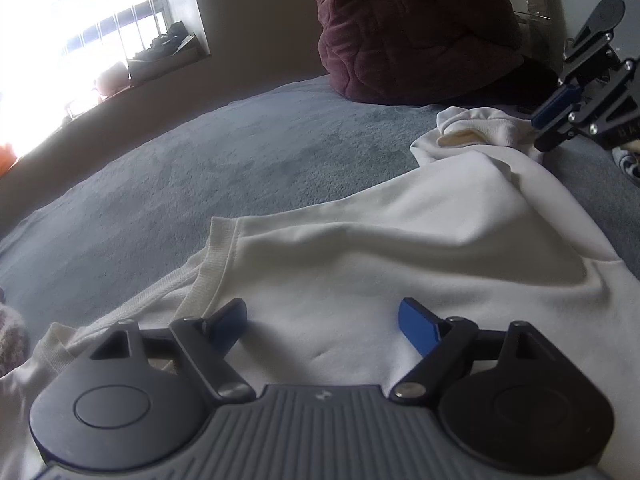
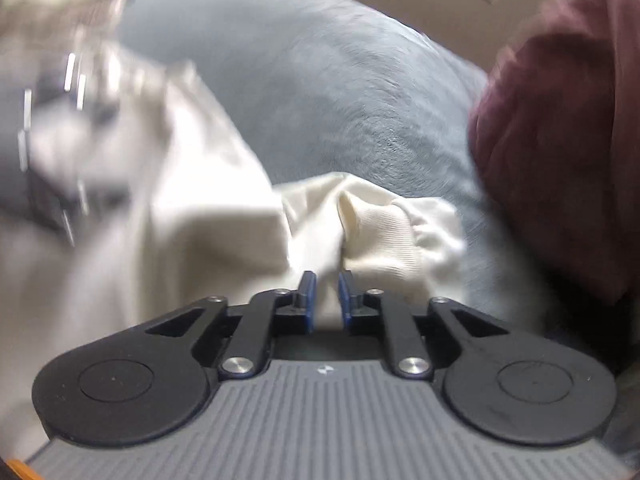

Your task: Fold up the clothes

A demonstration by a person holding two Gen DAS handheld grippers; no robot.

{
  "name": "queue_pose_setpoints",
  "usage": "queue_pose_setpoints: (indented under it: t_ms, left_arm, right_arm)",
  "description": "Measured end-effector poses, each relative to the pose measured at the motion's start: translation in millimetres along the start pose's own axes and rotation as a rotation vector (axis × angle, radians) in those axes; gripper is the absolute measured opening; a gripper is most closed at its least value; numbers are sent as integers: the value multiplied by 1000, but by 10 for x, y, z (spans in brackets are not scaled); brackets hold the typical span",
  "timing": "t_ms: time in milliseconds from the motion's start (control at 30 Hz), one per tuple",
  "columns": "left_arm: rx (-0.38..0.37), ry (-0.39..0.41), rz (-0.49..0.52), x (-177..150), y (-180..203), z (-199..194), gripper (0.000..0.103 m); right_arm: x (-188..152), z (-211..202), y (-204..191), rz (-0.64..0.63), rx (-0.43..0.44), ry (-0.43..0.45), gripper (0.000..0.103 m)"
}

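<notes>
A white sweatshirt (image 1: 400, 248) lies spread on a grey-blue bed cover (image 1: 200, 168). My left gripper (image 1: 322, 320) hovers low over its body, close to the ribbed hem (image 1: 216, 264), open wide with nothing between the blue pads. My right gripper (image 2: 327, 284) has its pads nearly together with bunched white sleeve fabric between them, just behind the ribbed cuff (image 2: 384, 232). In the left wrist view the right gripper (image 1: 540, 136) sits at the far right. The sleeve (image 1: 500, 168) rises in a ridge up to it, and the cuff (image 1: 476, 128) lies beside it.
A maroon quilted bundle (image 1: 412, 28) sits at the far edge of the bed, close to the cuff, and fills the right side as the maroon bundle (image 2: 560, 160). A bright window (image 1: 80, 40) with a cluttered sill is at the left. Bare bed cover stretches left of the sweatshirt.
</notes>
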State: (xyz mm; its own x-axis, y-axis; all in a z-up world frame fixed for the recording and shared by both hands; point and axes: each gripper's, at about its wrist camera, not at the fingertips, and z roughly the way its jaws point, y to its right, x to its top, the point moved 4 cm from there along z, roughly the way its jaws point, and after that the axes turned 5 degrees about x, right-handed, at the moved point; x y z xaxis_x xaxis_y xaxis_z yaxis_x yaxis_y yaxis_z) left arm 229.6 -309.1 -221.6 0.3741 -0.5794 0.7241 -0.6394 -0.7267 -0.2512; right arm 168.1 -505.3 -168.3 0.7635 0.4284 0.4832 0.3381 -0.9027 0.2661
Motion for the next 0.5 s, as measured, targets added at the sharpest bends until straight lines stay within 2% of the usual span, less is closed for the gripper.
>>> queue_pose_setpoints:
  t_ms: [100, 167, 267, 333, 400, 433, 467, 500]
  left_arm:
    - [4, -3, -4, 2, 10, -6, 85]
    - [8, -7, -9, 6, 15, -8, 85]
    - [12, -15, -14, 18, 17, -11, 85]
    - [15, -18, -20, 21, 11, -18, 85]
    - [17, -20, -23, 23, 7, -29, 85]
    - [18, -21, -20, 25, 7, -30, 85]
    - [19, -20, -19, 28, 4, -31, 85]
    - [20, -20, -17, 32, 0, -32, 85]
  right_arm:
    - [35, 64, -20, -123, -121, 10, 27]
    - [90, 194, 35, -176, -169, -6, 35]
    - [81, 496, 47, -260, -172, -82, 47]
    - [79, 658, 73, -277, -176, -103, 49]
    - [127, 749, 150, -227, -164, -95, 46]
    - [167, 752, 209, -180, -151, -81, 34]
    - [206, 725, 286, -116, -146, -61, 3]
    - [236, 707, 344, -68, -175, -40, 2]
